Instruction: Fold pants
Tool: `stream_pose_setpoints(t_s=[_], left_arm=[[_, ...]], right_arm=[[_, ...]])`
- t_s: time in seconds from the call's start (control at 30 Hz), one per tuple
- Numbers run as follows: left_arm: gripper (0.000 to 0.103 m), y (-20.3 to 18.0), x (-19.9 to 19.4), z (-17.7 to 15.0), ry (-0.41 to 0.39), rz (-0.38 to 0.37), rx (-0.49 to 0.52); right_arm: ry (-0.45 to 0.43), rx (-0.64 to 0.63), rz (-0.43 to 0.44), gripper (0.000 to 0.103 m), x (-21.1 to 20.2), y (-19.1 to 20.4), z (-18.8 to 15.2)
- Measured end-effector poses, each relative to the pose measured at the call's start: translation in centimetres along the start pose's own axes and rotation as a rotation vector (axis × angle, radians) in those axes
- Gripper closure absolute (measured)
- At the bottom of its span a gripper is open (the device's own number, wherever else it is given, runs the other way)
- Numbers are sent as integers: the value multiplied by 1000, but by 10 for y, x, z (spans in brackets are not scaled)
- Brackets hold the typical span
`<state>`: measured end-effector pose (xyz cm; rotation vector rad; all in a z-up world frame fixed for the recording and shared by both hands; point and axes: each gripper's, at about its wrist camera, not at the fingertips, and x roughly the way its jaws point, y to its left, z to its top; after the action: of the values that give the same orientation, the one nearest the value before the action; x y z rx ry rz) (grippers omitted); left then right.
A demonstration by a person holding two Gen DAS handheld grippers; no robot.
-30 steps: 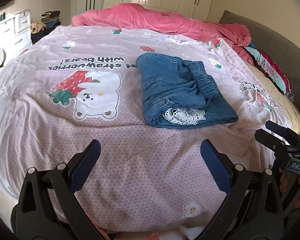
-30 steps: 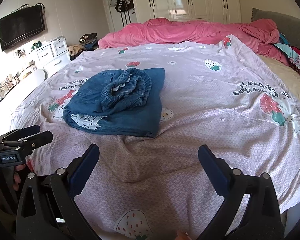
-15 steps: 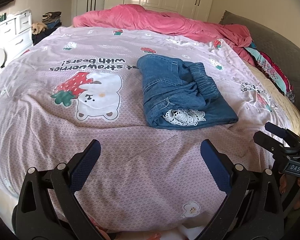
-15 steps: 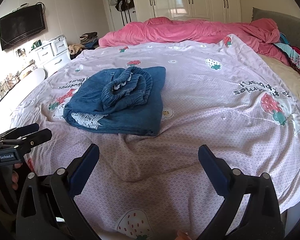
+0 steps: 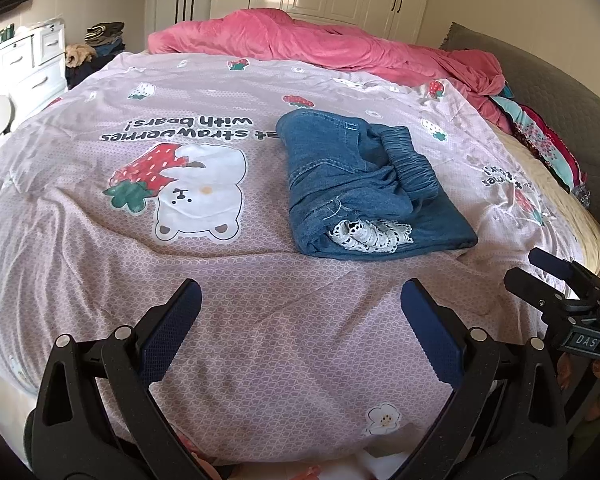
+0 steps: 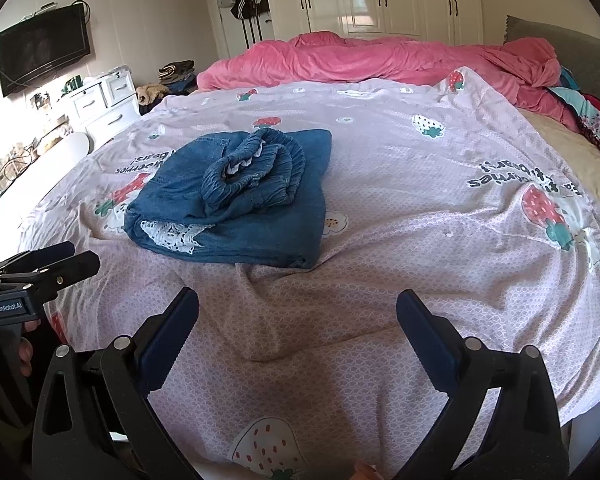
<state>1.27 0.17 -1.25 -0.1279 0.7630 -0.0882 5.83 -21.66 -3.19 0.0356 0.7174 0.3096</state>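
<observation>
Our left gripper (image 5: 297,312) and right gripper (image 6: 297,322) hang spread and empty, short of the pants (image 5: 360,188). Pants lie bundled mid-quilt (image 5: 99,216). We judge the denim soft, light; pinch the folded edge beside the lace.

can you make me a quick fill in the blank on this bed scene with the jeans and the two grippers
1. The folded denim pants lie on a bedspread printed with a bear holding a ____.
2. The trim peeking from the pants' near end is white ____.
3. Both the left gripper and the right gripper have their jaws ____ and hold nothing.
4. The blanket bunched at the far side of the bed is ____.

Missing words: strawberry; lace; open; pink
</observation>
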Motion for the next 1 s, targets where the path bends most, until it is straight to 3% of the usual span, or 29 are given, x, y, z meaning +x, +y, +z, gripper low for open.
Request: stream_pose_setpoints(t_s=[1.0], left_arm=[[9,0,-2,1,2,2,-7]], right_arm=[[1,-5,-10,4,1,1,-1]])
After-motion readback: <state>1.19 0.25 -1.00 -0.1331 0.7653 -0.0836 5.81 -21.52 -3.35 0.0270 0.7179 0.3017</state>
